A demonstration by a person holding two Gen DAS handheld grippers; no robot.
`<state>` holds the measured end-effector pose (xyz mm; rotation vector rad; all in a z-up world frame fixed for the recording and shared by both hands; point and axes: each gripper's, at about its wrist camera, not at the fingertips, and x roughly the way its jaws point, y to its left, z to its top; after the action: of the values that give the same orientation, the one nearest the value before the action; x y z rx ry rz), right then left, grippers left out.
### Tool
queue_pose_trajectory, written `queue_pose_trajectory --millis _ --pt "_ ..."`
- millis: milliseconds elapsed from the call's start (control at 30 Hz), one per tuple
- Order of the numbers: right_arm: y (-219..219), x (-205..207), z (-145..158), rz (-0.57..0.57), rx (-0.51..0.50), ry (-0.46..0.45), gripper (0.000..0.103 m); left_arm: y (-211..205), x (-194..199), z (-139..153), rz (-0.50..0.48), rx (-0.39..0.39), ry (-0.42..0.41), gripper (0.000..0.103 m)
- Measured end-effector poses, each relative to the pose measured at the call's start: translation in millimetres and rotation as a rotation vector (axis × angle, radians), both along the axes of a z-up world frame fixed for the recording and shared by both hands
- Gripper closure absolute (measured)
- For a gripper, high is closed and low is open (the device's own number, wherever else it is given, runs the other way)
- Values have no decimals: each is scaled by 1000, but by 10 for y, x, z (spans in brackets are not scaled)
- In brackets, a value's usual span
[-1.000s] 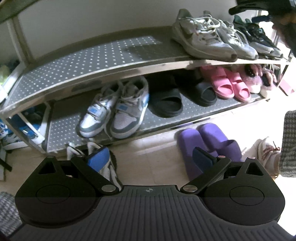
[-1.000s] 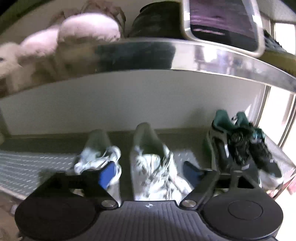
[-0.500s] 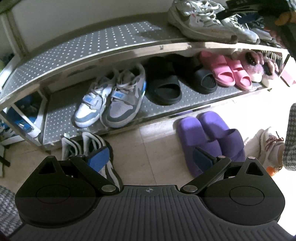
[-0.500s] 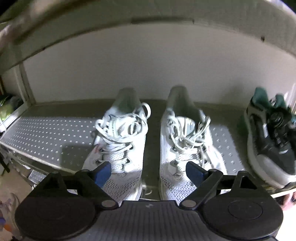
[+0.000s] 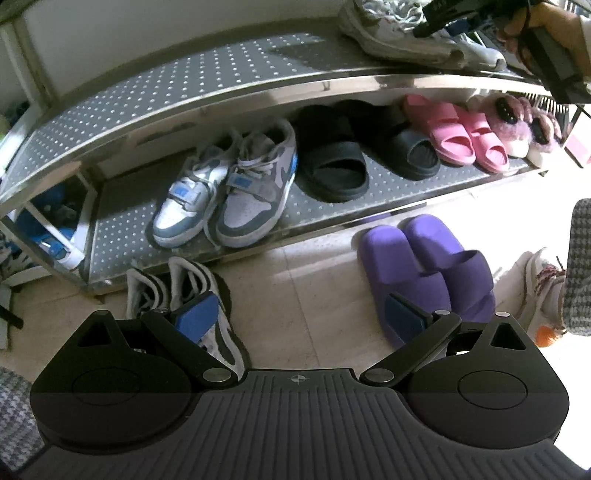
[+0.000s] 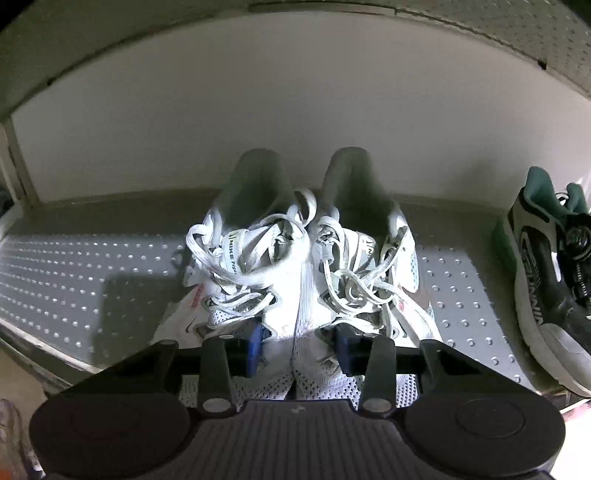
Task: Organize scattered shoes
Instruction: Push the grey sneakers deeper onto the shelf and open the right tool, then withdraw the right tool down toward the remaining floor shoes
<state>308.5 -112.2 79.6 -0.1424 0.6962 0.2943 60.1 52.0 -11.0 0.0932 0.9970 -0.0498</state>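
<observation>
A pair of white lace-up sneakers stands on the upper shelf, toes toward me. My right gripper is closing on them: its blue pads press the toe mesh of each shoe, squeezing the two inner sides together. The left wrist view shows the same sneakers at top right, under that gripper and a hand. My left gripper hangs open over the floor, holding nothing. Black-and-white sneakers lie under its left finger and purple slippers under its right.
A black-and-green sneaker stands right of the white pair. The lower shelf holds blue-grey sneakers, black slides, pink slides and fluffy pink slippers. A person's shoe stands on the floor at right.
The right gripper came down and in toward the white sneakers and its jaws narrowed onto them, pulling the two shoes together. The left gripper's view tipped slightly down toward the floor.
</observation>
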Motion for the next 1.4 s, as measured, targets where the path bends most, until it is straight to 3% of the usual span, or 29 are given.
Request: queue_pose_trajectory --millis 167,467,700,767,867,1067,1200,1300,1400 --pt "-18 58 -3 -34 -105 -54 65 10 -8 -16 3 2 8 4" --pt "-438 220 64 -187 -135 -56 64 6 -4 -39 3 6 12 4" --pt "-669 258 110 -105 -221 -77 63 -7 21 -58 4 7 17 4" --pt "-712 251 120 -97 -238 -90 59 -15 21 -55 1 7 14 4" --pt "-866 249 176 -161 -144 -53 42 -51 13 -34 -15 2 5 4" --pt "-1007 -25 471 -213 171 30 37 -138 -26 74 -52 -11 -41 4" --pt "-868 -414 655 -182 221 31 23 -111 -75 137 -45 -23 -68 4" --pt "-687 -692 723 -137 230 50 21 -75 -115 166 -30 -24 -81 4" --pt "-464 -1016 609 -119 209 125 19 0 -159 160 -5 -28 -80 4"
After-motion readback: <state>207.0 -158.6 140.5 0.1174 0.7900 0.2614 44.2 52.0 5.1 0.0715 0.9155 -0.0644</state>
